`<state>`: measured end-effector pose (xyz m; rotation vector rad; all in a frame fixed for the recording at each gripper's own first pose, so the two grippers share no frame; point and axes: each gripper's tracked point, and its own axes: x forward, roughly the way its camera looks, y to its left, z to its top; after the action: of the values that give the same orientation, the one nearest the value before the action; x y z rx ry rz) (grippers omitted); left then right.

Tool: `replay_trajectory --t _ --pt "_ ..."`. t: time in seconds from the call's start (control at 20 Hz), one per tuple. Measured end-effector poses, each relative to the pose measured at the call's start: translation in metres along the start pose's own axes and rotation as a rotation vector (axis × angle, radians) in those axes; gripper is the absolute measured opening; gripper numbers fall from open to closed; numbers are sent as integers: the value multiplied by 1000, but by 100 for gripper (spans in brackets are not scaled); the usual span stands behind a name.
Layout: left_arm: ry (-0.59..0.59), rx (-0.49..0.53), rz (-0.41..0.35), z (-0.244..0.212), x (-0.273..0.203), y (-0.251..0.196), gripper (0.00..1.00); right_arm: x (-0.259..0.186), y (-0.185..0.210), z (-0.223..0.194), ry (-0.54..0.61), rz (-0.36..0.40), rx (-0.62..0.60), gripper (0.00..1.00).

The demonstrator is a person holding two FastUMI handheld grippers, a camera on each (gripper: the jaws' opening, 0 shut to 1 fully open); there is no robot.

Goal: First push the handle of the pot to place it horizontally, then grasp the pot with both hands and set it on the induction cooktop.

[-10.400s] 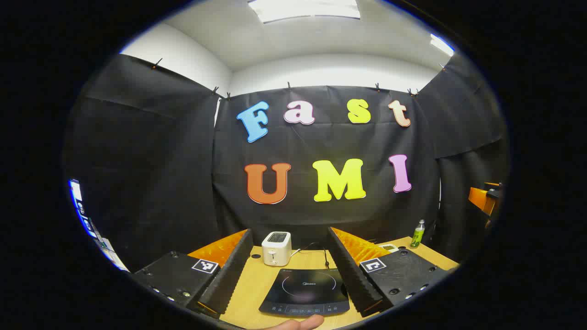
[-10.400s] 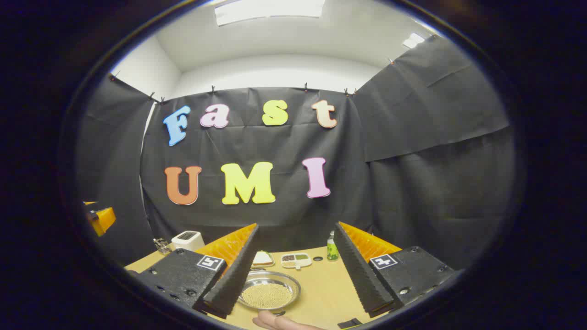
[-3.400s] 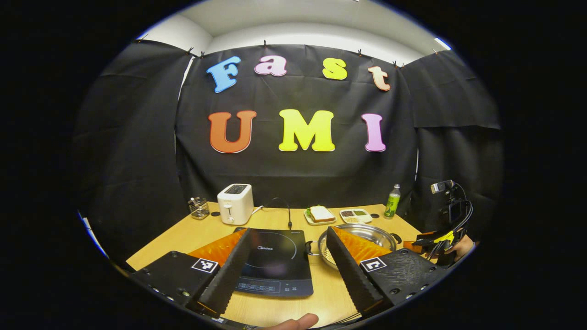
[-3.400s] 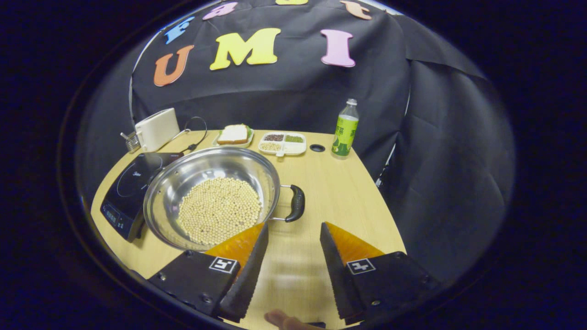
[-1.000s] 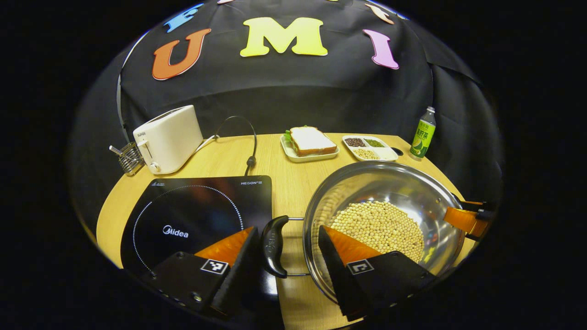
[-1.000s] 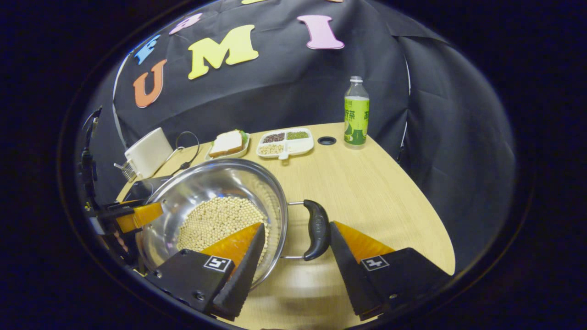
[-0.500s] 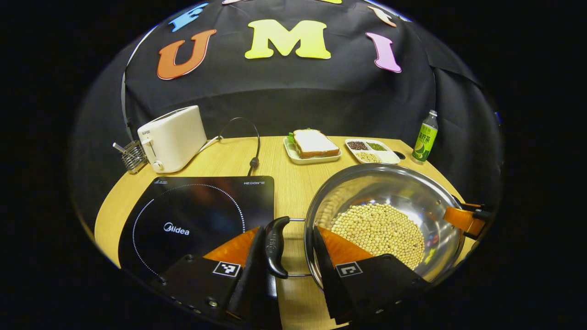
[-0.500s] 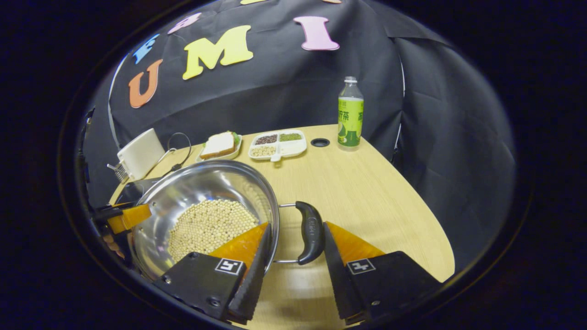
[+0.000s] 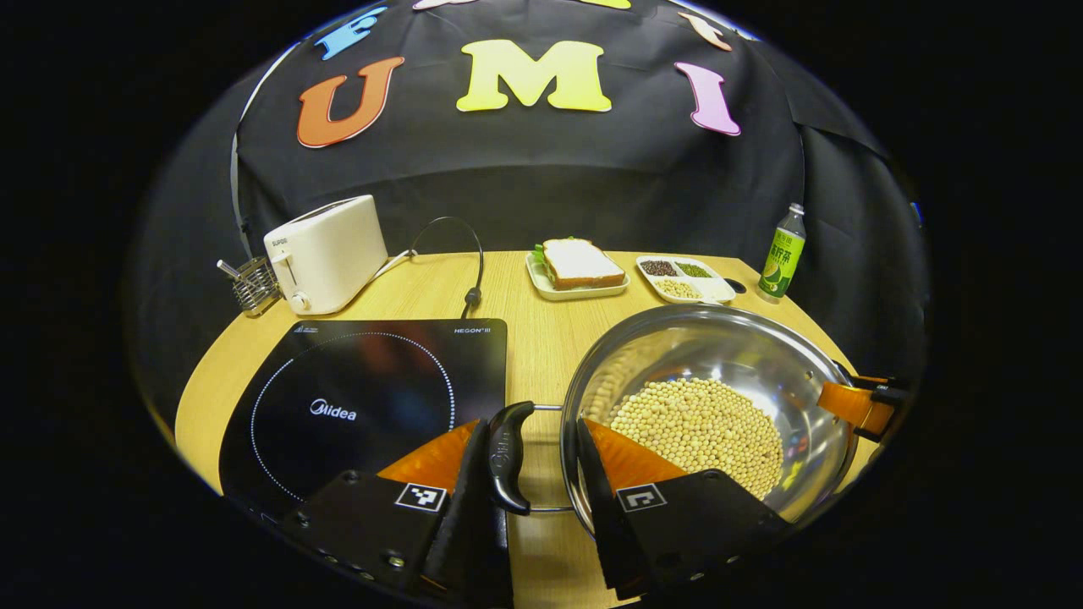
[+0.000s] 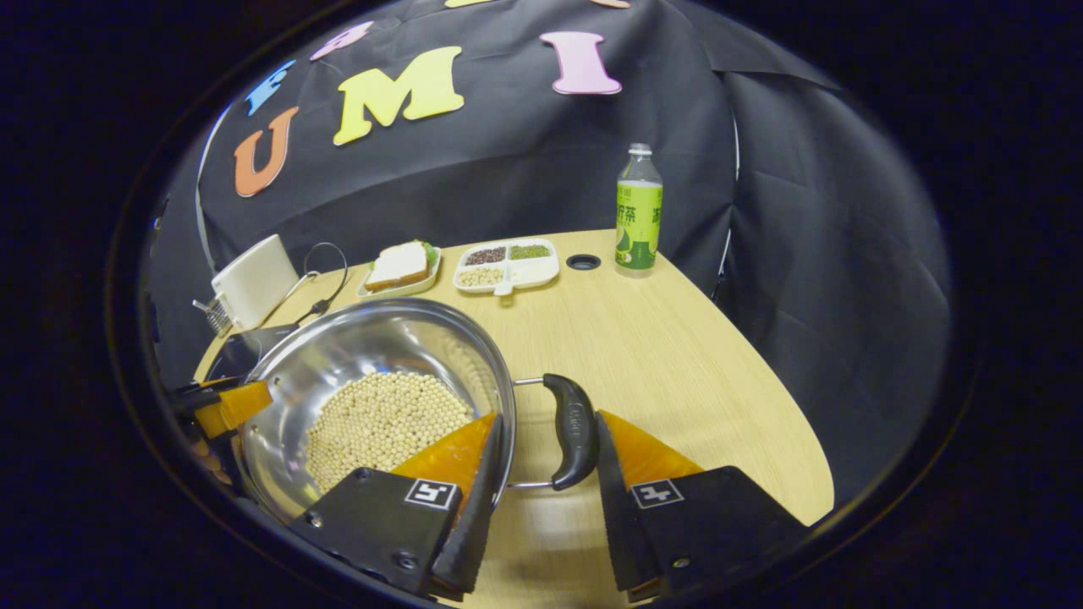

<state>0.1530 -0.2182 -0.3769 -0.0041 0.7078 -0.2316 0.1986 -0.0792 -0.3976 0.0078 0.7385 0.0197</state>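
Two grippers at a pot point(image 9: 719, 355) of beans on a table point(image 10: 677, 355).
Left gripper point(image 9: 533, 474) and right gripper point(image 10: 546, 469) each straddle a black handle and the rim; a firm grasp cannot be told.

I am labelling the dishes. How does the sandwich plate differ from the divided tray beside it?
The sandwich plate is one open dish with a sandwich; the divided tray has compartments of dark, green and pale grains. The plate lies nearer the toaster, the tray nearer the green bottle. Both are pale and shallow.
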Motion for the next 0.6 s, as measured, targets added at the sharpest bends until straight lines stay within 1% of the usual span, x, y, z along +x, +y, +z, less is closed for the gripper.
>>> replay_trajectory --t 0.25,0.35,0.6 --pt "-41 -16 -3 16 -29 3 58 -33 3 15 -45 -5 -17 60" --pt "-57 -17 -4 23 -43 7 58 -47 7 20 -52 -4 -22 61" --pt "-105 -22 14 35 -81 33 58 -81 34 25 -61 25 -15 60"
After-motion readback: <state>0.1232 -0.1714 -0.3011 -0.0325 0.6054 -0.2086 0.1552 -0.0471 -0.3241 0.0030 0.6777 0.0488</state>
